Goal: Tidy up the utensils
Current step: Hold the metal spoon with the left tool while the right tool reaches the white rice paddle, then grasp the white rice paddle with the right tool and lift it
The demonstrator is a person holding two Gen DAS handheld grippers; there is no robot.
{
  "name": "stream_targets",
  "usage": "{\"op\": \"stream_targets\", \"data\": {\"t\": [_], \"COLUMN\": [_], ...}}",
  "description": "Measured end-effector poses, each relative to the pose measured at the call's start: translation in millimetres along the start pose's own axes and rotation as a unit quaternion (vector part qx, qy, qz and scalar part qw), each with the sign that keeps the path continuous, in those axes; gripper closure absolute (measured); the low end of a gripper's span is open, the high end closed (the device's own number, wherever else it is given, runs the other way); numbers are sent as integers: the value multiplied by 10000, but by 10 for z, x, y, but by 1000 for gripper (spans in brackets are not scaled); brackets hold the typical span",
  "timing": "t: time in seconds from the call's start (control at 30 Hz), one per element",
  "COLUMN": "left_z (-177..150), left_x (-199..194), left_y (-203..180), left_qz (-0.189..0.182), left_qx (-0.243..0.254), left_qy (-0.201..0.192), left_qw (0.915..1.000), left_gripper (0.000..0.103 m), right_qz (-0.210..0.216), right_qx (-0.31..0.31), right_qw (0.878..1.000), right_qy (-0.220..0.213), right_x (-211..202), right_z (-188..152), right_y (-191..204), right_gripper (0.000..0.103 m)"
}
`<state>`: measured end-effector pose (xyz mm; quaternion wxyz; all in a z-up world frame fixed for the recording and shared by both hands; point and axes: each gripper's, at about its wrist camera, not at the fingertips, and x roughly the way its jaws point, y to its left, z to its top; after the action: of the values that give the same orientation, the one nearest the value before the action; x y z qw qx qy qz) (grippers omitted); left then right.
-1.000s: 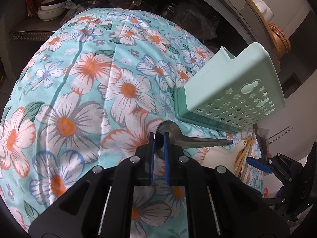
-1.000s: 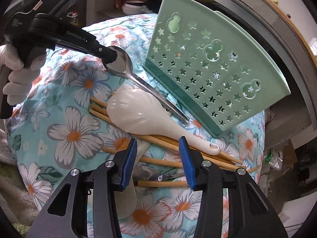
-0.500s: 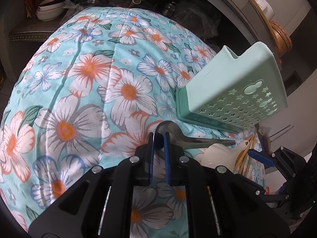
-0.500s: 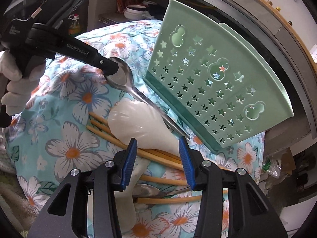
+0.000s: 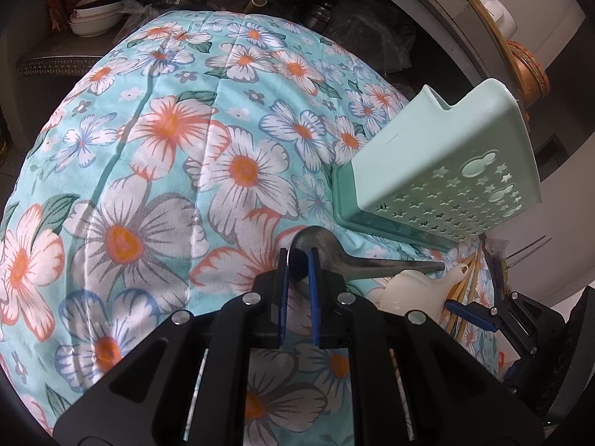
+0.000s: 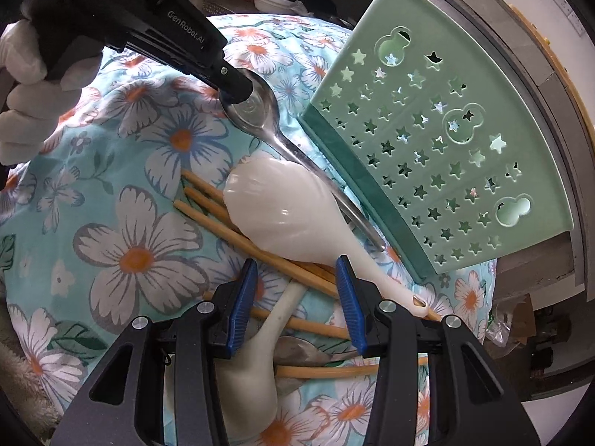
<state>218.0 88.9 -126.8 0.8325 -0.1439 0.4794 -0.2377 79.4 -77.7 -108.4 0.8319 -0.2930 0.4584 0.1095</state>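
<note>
1. The left gripper point(image 5: 298, 265) is clenched on the bowl of a long steel spoon point(image 6: 260, 111), upper left of the right wrist view; its handle runs toward the pale green perforated plastic holder point(image 6: 427, 141).
2. The right gripper point(image 6: 295, 297) stands released, grasping nothing, above a white plastic rice paddle point(image 6: 282, 212) and wooden chopsticks point(image 6: 208, 208) on the floral cloth point(image 5: 148, 171).

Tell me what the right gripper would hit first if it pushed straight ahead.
Probably the white rice paddle, lying across the chopsticks straight ahead of the open right gripper. Depth is hard to judge.
</note>
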Motion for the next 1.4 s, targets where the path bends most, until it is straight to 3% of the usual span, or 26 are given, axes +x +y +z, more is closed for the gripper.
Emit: {"op": "stream_targets", "data": {"t": [0.43,0.67,1.0,1.4], "left_z": [-9,-11,-22,-5], "left_x": [14,15,25,29], "left_y": [23,23,33,19], "left_qz": [-8,-11,-44,-33], "left_qx": [-4,-3,-49,-65], "left_qy": [-5,0,9,29], "left_qw": [10000,10000,10000,10000], "left_gripper": [94,94,94,94], "right_qz": [-122,-287,-714,-1054], "right_qx": [462,182,-122,-240], "right_qw": [9984,9987,9963,9925], "right_qy": [-314,-392,-467,-571], "right_x": [-114,-106,0,235], "right_z": [175,248,328,606], "right_y": [-239,-140,25,79], "right_gripper": [60,60,81,82]}}
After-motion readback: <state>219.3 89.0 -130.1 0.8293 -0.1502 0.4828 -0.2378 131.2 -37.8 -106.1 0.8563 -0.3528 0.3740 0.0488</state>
